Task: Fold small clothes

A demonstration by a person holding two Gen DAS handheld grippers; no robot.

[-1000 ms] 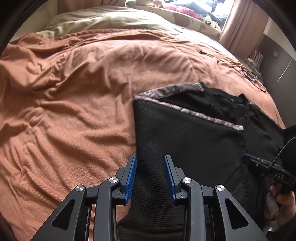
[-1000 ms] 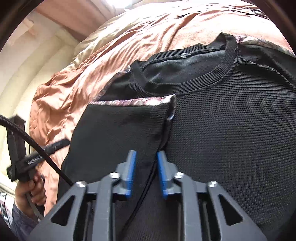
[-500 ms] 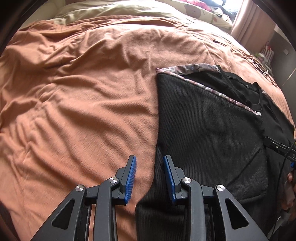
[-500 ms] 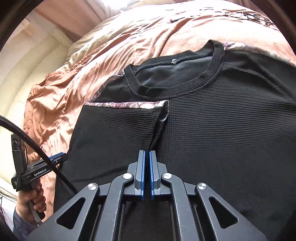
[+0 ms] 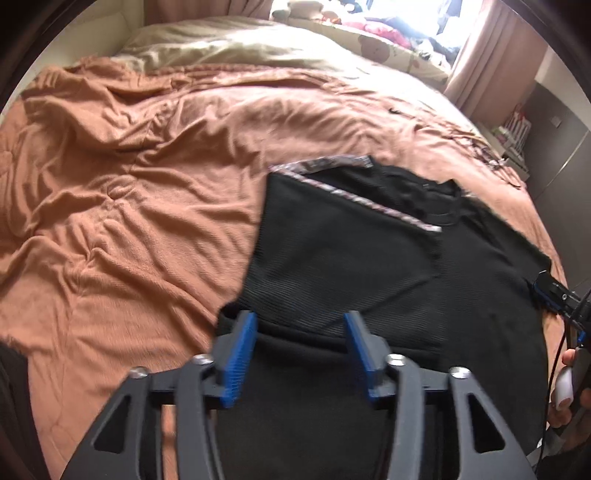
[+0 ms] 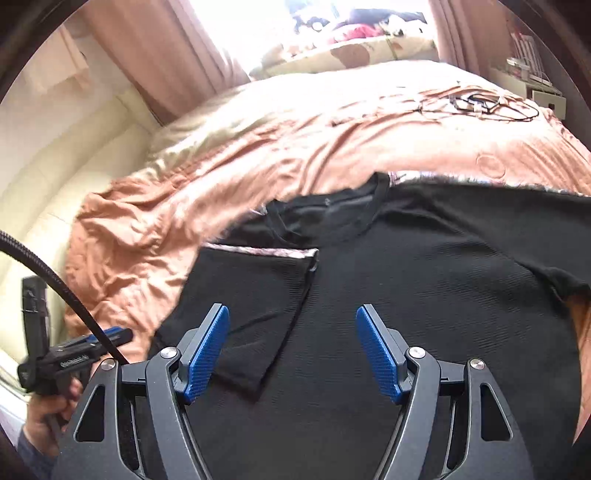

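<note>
bed: wide, under a rumpled orange blanket [image 5: 155, 177]
far end: beige quilt [image 5: 221, 51], then a patterned cover [image 6: 362, 51]
window: bright, blown out [image 6: 258, 33]
curtains: dusty pink [image 6: 177, 62], on both sides
wall: cream [image 6: 48, 147], beside the bed
shelf: white [image 6: 543, 92], holding books
cables: tangled [image 6: 491, 105] on the blanket

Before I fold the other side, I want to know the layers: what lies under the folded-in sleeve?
Under the folded sleeve lies the black shirt front; the orange bedspread beneath is covered there.
</note>
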